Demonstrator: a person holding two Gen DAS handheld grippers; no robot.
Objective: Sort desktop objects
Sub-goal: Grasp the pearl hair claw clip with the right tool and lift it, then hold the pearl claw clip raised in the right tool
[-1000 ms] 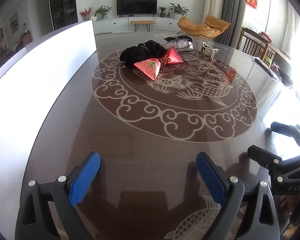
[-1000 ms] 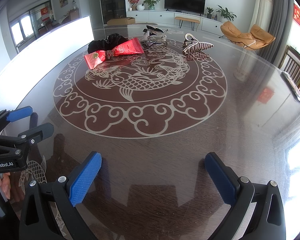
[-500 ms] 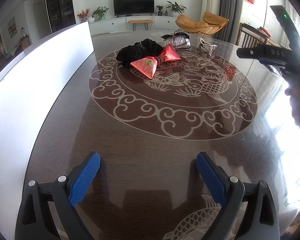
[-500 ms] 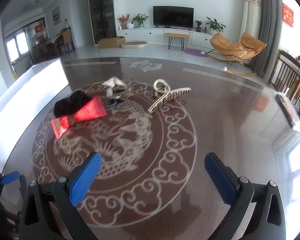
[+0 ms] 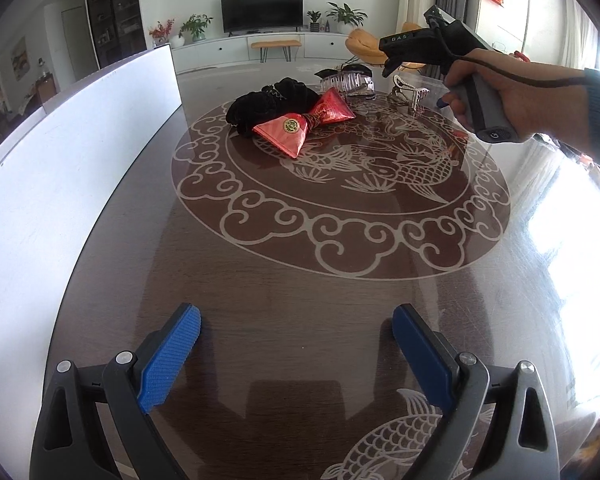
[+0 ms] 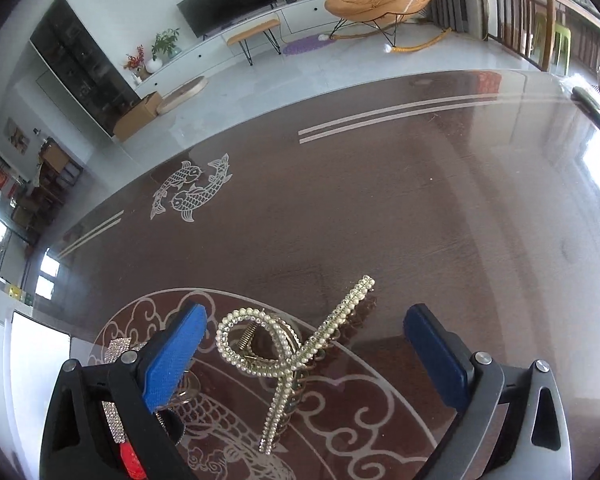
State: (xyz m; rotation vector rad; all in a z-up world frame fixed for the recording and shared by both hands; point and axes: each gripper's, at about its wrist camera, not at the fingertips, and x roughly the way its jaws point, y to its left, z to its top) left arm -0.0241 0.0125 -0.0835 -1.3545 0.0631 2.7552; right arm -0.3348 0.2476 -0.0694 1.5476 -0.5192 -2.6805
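Right hand-held gripper spread over pearl hair claw, tip far-right.

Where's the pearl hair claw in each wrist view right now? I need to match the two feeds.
Left wrist: pearl hair claw far upper right, below the right gripper.
Right wrist: pearl hair claw low centre, between the open fingers.
Shared landmark: the television.

On the patterned table lay one red bow, one black scrunchie, one clear claw clip and one pearl-studded claw clip. A rhinestone piece, possibly a fifth item, sat half hidden. Two grippers were present: left and right.
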